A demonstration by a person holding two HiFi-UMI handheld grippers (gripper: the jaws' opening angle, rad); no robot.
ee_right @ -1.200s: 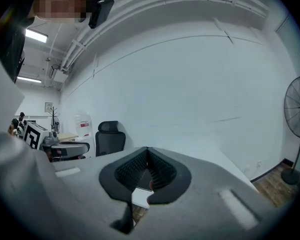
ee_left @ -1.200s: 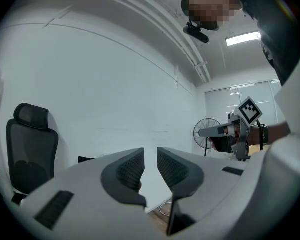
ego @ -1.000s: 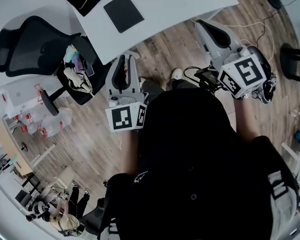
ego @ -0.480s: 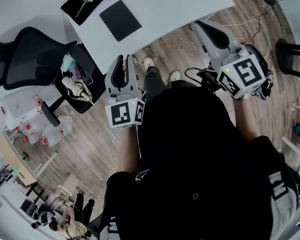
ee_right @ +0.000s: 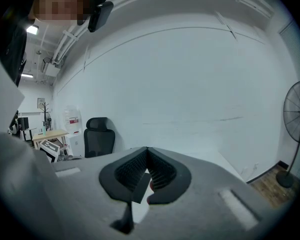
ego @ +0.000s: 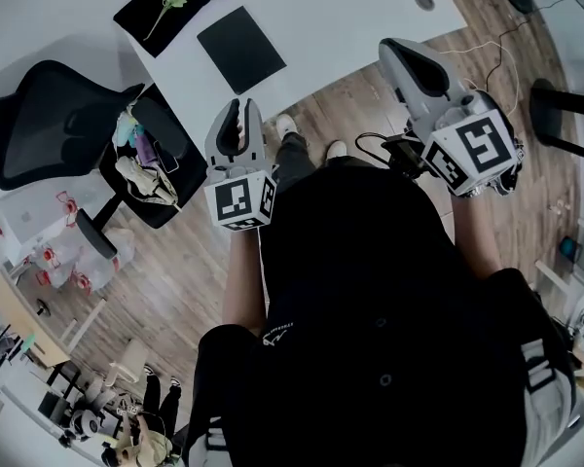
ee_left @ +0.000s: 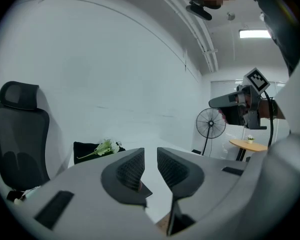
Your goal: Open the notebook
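Head view: person stands short of the white desk (ego: pixel 350 3), both grippers held level before the chest, over wood floor off the desk's near edge. Left gripper (ego: pixel 239 117) points at the desk. Right gripper (ego: pixel 399 51) is by the desk's near corner. Black notebook (ego: pixel 240 35) lies closed and flat on the desk, well apart from both.

Left gripper view: jaws slightly apart, nothing between. Only this view shows a standing fan (ee_left: pixel 210 124) beyond the desk; flower sprig (ee_left: pixel 105 147) on black mat (ee_left: pixel 85 151), desk's far side.

Right gripper view: jaw tips together, empty.
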